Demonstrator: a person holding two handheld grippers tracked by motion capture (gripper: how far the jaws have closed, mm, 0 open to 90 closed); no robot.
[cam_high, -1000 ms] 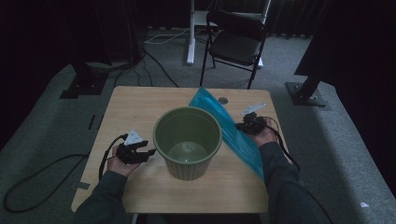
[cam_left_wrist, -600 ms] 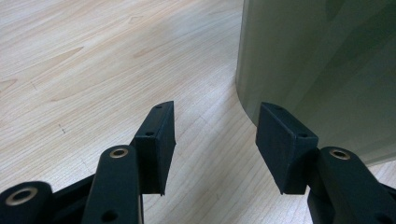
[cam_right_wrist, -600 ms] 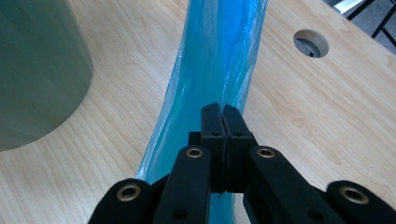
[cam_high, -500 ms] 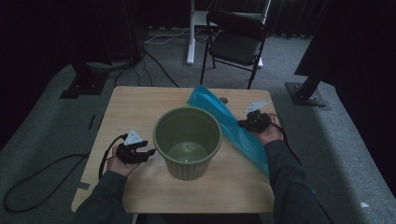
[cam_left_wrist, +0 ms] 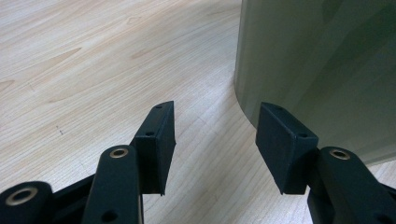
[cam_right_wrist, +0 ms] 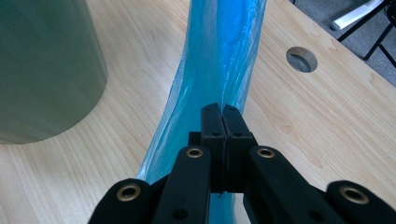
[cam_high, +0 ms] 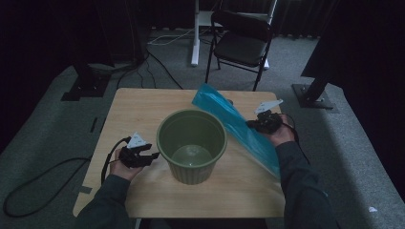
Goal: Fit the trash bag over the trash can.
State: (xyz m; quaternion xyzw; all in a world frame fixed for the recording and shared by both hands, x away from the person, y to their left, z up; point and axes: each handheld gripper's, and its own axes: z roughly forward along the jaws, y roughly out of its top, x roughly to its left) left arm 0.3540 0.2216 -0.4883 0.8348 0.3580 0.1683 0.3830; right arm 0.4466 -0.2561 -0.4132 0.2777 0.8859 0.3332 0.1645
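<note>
- holding the blue bag (cam_high: 239, 126) by its edge, the right hand-held gripper (cam_high: 256, 125) is pinched shut on it, beside the green bin (cam_high: 191, 143) on the desk (cam_high: 138, 107).
- thin, soft, slippery plastic; grip the edge firmly.
- left hand-held gripper (cam_left_wrist: 215, 140) is open, holding nothing.

The table (cam_high: 143, 114) is showing pale wood-grain laminate, smooth with a soft sheen. The bin (cam_high: 192, 145) at its centre is looking like olive-green plastic, smooth and satin. The bag (cam_high: 239, 126) at 3 o'clock of the bin is showing as thin blue plastic film, crinkled, glossy, half translucent. The gripper (cam_right_wrist: 222, 114) pads are looking like matt black plastic, with brass-coloured metal eyelets. The chair (cam_high: 241, 45) at 12 o'clock is showing dark metal tubing. The floor (cam_high: 348, 157) is looking like rough grey carpet.
</note>
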